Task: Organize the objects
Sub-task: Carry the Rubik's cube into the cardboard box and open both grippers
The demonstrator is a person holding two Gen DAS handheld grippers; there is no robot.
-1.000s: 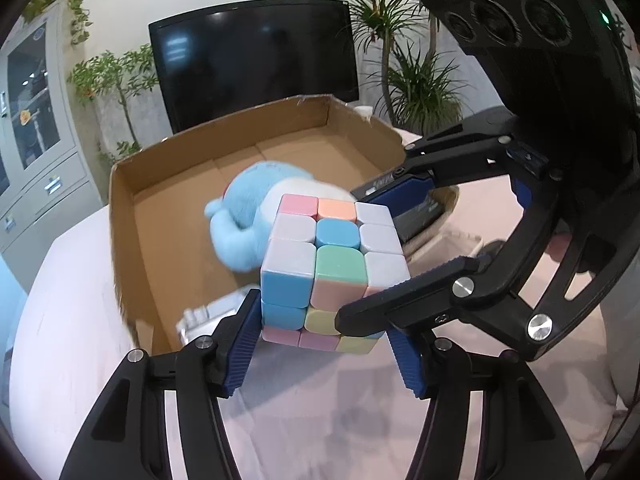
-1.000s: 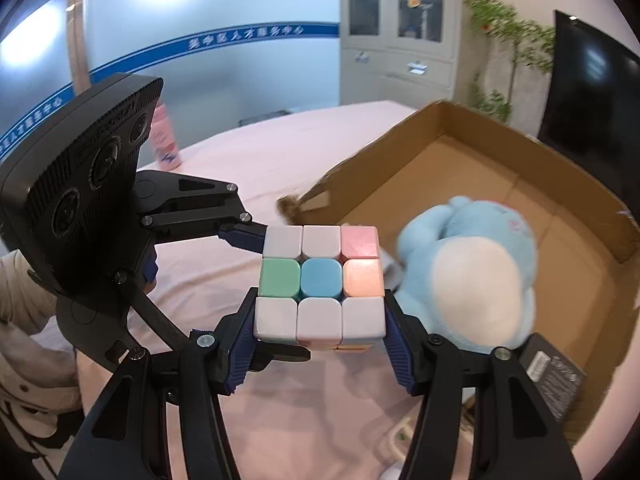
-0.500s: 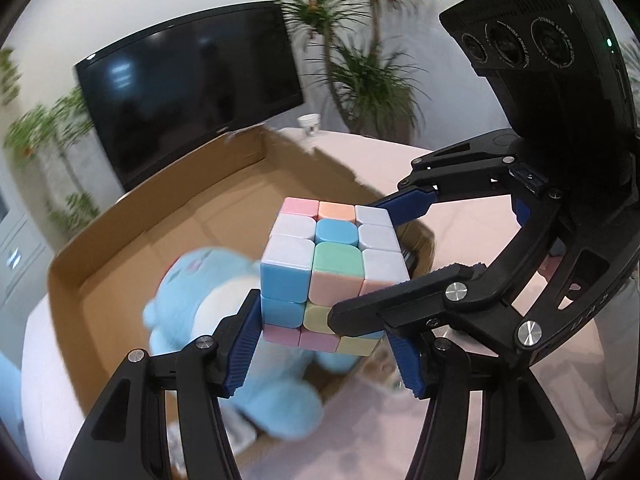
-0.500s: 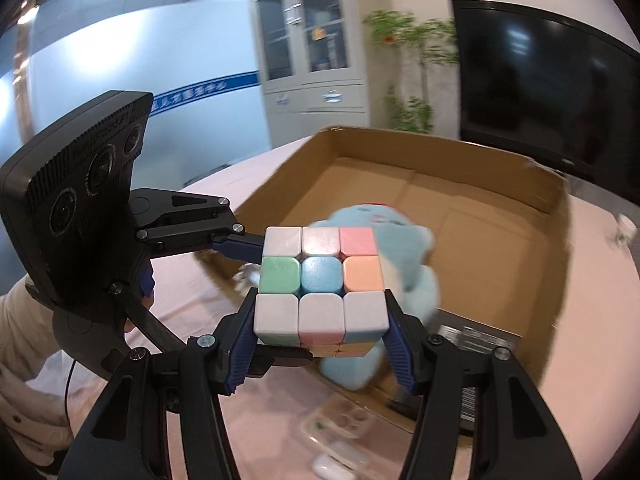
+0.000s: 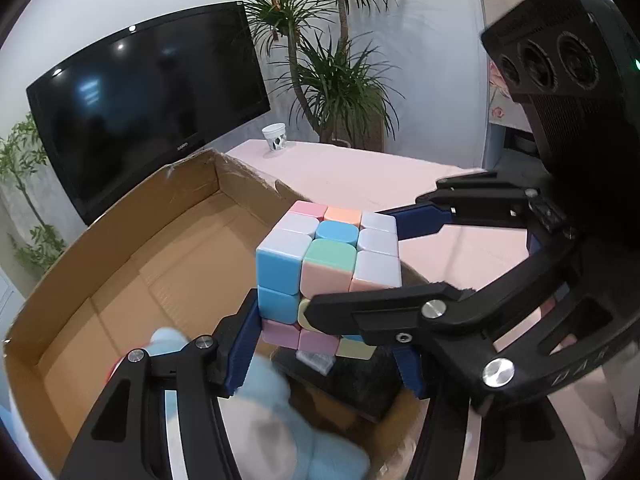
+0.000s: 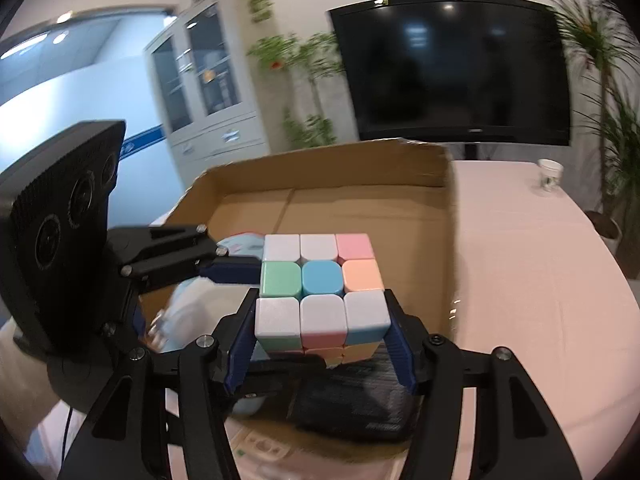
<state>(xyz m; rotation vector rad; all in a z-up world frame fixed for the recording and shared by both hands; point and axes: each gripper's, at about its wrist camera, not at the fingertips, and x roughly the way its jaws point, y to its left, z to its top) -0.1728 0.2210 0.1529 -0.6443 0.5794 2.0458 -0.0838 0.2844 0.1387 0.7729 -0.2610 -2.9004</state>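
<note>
A pastel puzzle cube [image 5: 326, 264] is held in the air by both grippers at once. My left gripper [image 5: 328, 340] is shut on its lower sides, and my right gripper [image 6: 322, 340] is shut on it from the other direction; the cube also shows in the right wrist view [image 6: 322, 286]. It hangs over the near right corner of an open cardboard box [image 5: 132, 248]. Inside the box lie a blue plush toy [image 5: 272, 432] and a black flat packet [image 6: 352, 400] just below the cube.
The box stands on a table with a pink cloth [image 6: 540, 280]. A paper cup [image 6: 550, 176] stands at the far end. A white item with round holes [image 6: 272, 452] lies on the cloth by the box's near wall. A television and potted plants are behind.
Both grippers have carried the cube together to the right and over the box's near corner. The plush toy now lies below and left of the cube. The grip is unchanged.
</note>
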